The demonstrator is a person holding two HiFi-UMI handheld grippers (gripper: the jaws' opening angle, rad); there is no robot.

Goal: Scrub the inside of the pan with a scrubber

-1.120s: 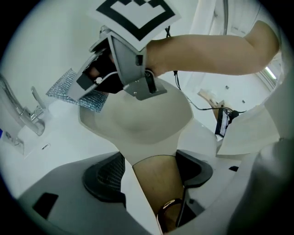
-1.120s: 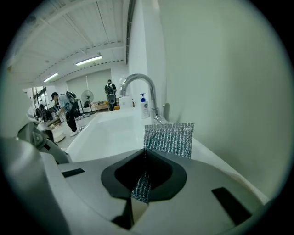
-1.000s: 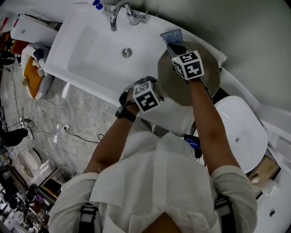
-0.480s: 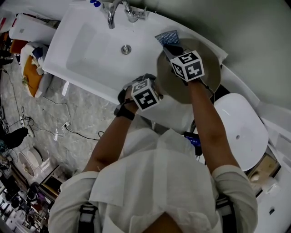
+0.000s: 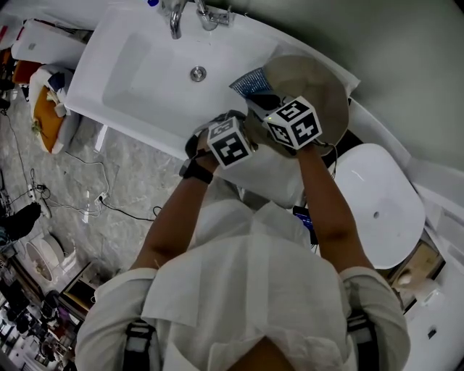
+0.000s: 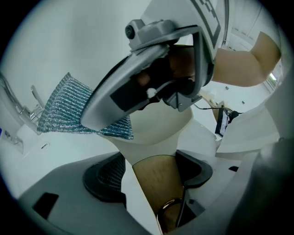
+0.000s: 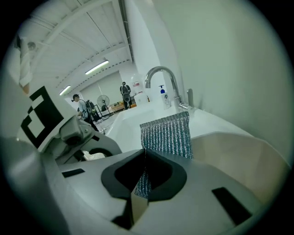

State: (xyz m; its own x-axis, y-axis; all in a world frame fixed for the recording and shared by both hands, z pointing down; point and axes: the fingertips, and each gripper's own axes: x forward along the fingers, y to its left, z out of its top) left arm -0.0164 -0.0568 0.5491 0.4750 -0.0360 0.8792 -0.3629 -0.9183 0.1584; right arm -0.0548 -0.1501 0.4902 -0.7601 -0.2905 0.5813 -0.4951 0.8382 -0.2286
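1. Head view: a white sink [image 5: 138,80] fills the frame from 10 to 12 o'clock, and its faucet [image 5: 176,18] is at 12. The pan [image 5: 319,87] is at 1 o'clock, by the sink's far corner. The blue scrubber [image 5: 251,82] overlaps the pan's rim at its 9 o'clock side. The right tool [image 5: 267,101] reaches over the pan's near rim and the scrubber sticks out beyond its tip. The left tool [image 5: 235,127] is just beside it at its 8 o'clock. A second basin [image 5: 380,210] lies at 4 o'clock.

2. Left gripper view: the left tool [image 6: 151,172] is clamped on the pan handle [image 6: 161,183], a wood-coloured bar with a metal loop [image 6: 167,213] at its near end. The pan's pale body rises toward 12 o'clock. The right tool [image 6: 98,117] crosses above it, and the scrubber hangs out at 9 o'clock.

3. Right gripper view: the right tool [image 7: 143,174] is closed tight on the scrubber [image 7: 167,135], which stands up from between the pads toward 12 o'clock. The pan's rim [image 7: 239,156] curves past at 3 o'clock. The left tool [image 7: 80,137] shows at 9 o'clock. The faucet and a soap bottle [image 7: 162,97] stand at 12 o'clock, with people [image 7: 125,94] far behind.
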